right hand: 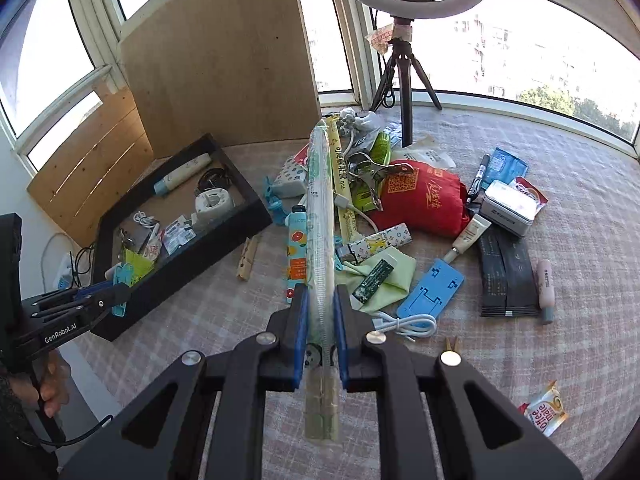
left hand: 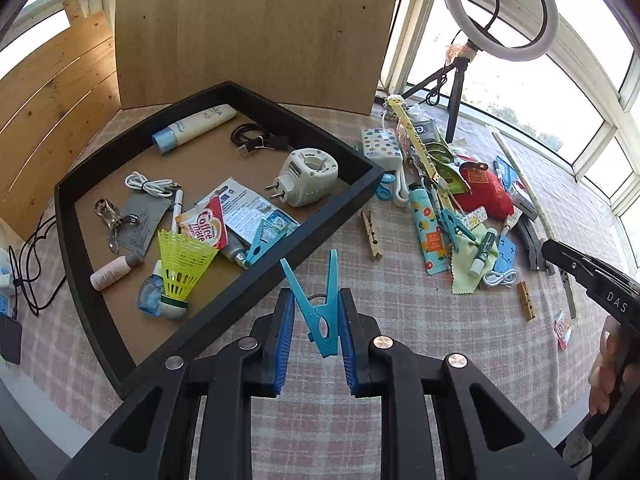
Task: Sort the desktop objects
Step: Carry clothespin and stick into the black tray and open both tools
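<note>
My left gripper (left hand: 316, 300) is shut on a teal plastic clothes peg (left hand: 316, 310), which stands upright between the blue pads, above the checked cloth just in front of the black tray (left hand: 224, 304). My right gripper (right hand: 320, 296) is shut on a long wrapped pair of chopsticks (right hand: 320, 216), held lengthwise and reaching out over the pile of loose things. In the right wrist view the left gripper (right hand: 116, 296) hangs by the tray's near corner (right hand: 180, 276) with the peg (right hand: 120, 280). In the left wrist view the right gripper (left hand: 550, 250) enters at the right edge.
The tray holds a shuttlecock (left hand: 180, 268), a white plug adapter (left hand: 308, 176), cables and a tube. The pile includes a red pouch (right hand: 424, 200), a green cloth (right hand: 384, 280), a blue phone stand (right hand: 432, 292), wooden pegs (left hand: 372, 236) and a ring-light tripod (right hand: 404, 80). A wooden board stands behind the tray.
</note>
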The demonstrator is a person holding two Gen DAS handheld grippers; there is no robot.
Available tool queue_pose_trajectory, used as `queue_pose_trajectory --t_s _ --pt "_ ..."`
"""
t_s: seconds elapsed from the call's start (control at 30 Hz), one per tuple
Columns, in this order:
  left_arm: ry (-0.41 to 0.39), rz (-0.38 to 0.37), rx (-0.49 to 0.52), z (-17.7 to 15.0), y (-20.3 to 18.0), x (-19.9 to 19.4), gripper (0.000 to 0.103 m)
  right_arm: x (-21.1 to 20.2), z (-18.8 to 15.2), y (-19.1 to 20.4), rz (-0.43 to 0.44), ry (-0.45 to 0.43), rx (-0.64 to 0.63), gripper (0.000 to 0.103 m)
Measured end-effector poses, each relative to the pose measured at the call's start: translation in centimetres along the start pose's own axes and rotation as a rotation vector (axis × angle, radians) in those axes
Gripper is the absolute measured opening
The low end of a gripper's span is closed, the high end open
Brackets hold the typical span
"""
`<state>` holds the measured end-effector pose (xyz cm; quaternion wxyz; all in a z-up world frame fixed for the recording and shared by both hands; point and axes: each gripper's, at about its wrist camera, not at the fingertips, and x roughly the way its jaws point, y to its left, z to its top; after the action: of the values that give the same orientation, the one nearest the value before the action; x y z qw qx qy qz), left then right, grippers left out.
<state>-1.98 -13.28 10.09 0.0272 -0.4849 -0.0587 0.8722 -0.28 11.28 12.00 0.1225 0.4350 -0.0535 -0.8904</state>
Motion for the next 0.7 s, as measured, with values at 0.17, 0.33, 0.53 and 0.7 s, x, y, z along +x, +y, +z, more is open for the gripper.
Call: queue_pose_trajectory --t_s 0.17,0.33,0.53,0.7 --pt "-0.031 0.048 -0.027 1.4 4.8 -1.3 0.020 1.5 2.3 5.6 0.010 -0.024 -0.090 0.013" --pt "-0.057 0.083 -0.049 3.2 9.3 -2.0 0.020 3.5 4.4 11.0 0.029 -0.033 -0.161 0.013" --pt "-0.080 0.097 -0.060 5.6 12.7 -1.6 0.020 6.4 6.2 16.3 0.055 -0.014 -0.241 0.013" --pt "-0.087 0.094 -0.078 6.9 14.2 -0.5 0.020 8.4 7.3 19.1 0.073 0.000 -0.281 0.013"
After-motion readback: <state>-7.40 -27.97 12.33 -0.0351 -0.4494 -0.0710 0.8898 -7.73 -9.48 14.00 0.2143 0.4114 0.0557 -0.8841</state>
